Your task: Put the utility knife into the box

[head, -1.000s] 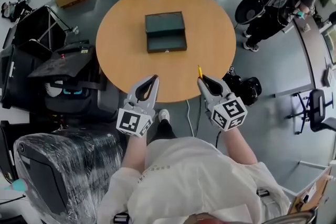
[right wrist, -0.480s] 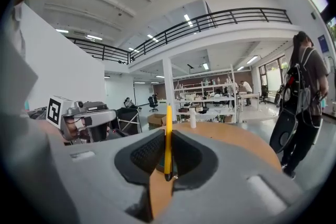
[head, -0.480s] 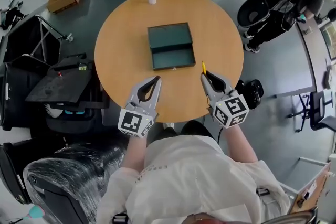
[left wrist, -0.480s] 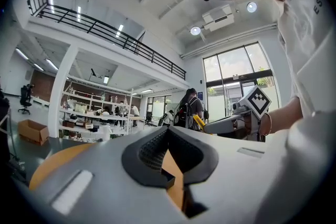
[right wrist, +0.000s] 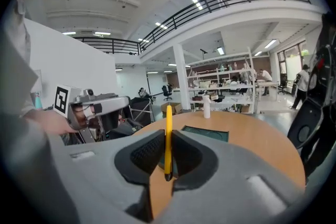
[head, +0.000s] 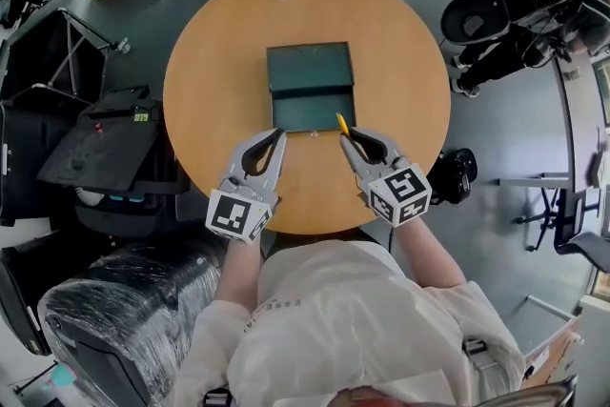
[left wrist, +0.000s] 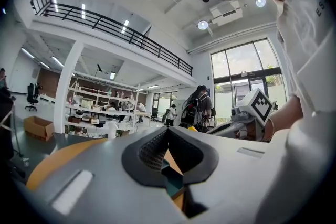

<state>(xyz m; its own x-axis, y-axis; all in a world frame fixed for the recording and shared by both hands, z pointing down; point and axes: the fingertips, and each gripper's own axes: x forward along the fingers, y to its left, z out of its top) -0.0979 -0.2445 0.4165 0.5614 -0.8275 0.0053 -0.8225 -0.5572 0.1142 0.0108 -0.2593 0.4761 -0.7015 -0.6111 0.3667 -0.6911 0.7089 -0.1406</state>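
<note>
Both grippers are reaching farther over the table (head: 410, 52) than a second ago, their tips now sitting just beside the open box (head: 307, 114) at its near wall. The right gripper (head: 345, 134) is clamping the yellow knife (head: 340, 123) by the box's near right corner. Its own view is showing the pads pinching the upright knife low down, while the head view is giving only the tip. The left gripper (head: 277, 136) is clenching on nothing, pads meeting in its own view.

No legible text anywhere
</note>
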